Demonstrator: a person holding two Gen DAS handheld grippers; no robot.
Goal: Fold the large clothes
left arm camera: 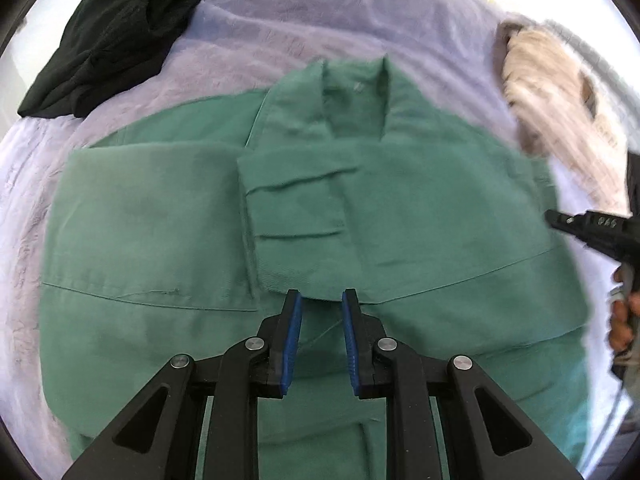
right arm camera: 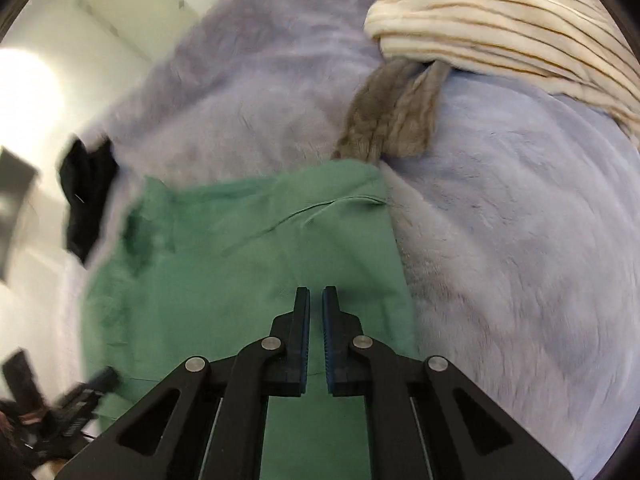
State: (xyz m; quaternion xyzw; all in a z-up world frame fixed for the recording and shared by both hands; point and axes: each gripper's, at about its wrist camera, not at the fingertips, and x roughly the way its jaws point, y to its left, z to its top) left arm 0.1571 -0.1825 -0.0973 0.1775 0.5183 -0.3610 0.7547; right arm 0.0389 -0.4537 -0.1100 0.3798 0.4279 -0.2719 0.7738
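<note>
A green collared shirt (left arm camera: 320,200) lies flat on a lavender plush blanket (left arm camera: 280,20), collar (left arm camera: 352,92) at the far side and one sleeve (left arm camera: 296,216) folded across its middle. My left gripper (left arm camera: 322,300) hovers over the shirt's middle, its blue pads a little apart with nothing between them. In the right wrist view the shirt (right arm camera: 248,264) fills the lower centre. My right gripper (right arm camera: 316,296) hangs above the shirt's right edge, shut and empty. That same right gripper (left arm camera: 560,222) also pokes in at the right side of the left wrist view, with a hand (left arm camera: 624,312) behind it.
A crumpled black garment (left arm camera: 112,40) lies at the blanket's far left and shows again blurred (right arm camera: 86,196) in the right wrist view. A cream striped throw (right arm camera: 500,20) with a brown-grey lining (right arm camera: 392,120) is bunched at the far right. Bare blanket (right arm camera: 520,240) spreads right of the shirt.
</note>
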